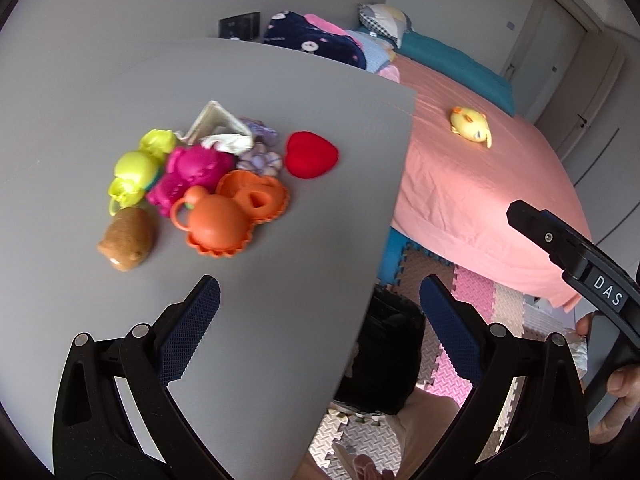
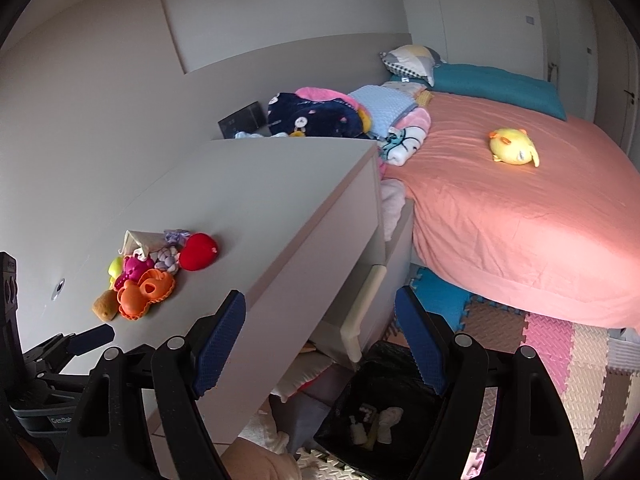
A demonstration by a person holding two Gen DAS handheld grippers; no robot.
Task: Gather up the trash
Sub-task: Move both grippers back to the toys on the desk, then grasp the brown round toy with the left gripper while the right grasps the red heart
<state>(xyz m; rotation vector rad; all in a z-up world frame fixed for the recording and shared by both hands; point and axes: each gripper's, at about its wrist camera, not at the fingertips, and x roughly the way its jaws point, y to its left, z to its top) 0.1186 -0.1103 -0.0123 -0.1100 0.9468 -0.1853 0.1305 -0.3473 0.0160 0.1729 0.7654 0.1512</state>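
Both grippers, left [image 1: 320, 320] and right [image 2: 320, 336], gape wide, empty. Toy heap [image 1: 200, 184] on table [image 1: 280, 100] at 11 o'clock; black bin [image 2: 384, 396] at 6 holds white scraps [image 2: 376, 424].

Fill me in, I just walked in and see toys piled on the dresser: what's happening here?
A person is collecting trash with two tools. The left hand-held gripper is open and empty above the grey dresser top, facing a pile of plastic toys and a crumpled tissue. The right hand-held gripper is also open and empty, over the black-lined trash bin on the floor, which already holds a few pale scraps.
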